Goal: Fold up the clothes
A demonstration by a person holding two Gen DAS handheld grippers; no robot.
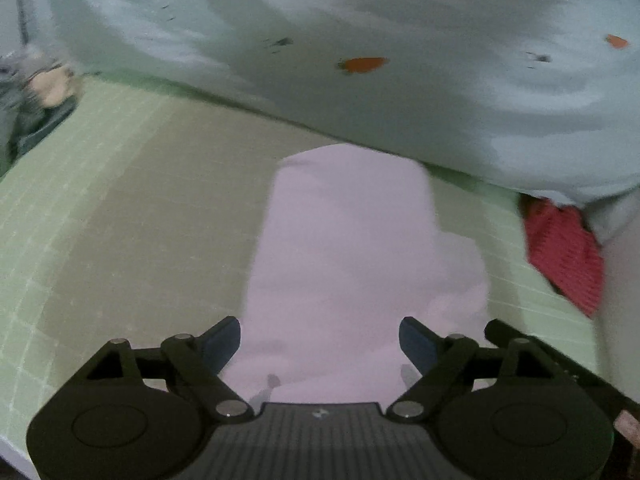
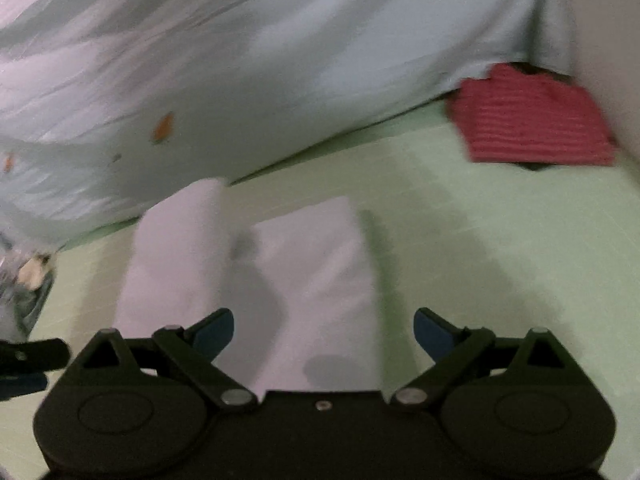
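- Left gripper (image 1: 320,344) has its fingers spread wide, holding nothing.
- Right gripper (image 2: 323,334) is spread wide too, empty.
- White cloth (image 1: 352,248) lies folded on the green mat (image 1: 120,200), just past both.
- Red striped cloth (image 2: 532,120) sits far right, by the pale blue sheet (image 2: 260,60).

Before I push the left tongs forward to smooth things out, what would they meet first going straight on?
Most likely the pale pink garment, lying on the green mat between the open left tongs. Beyond it is the light blue cloth; blur leaves depth unclear.
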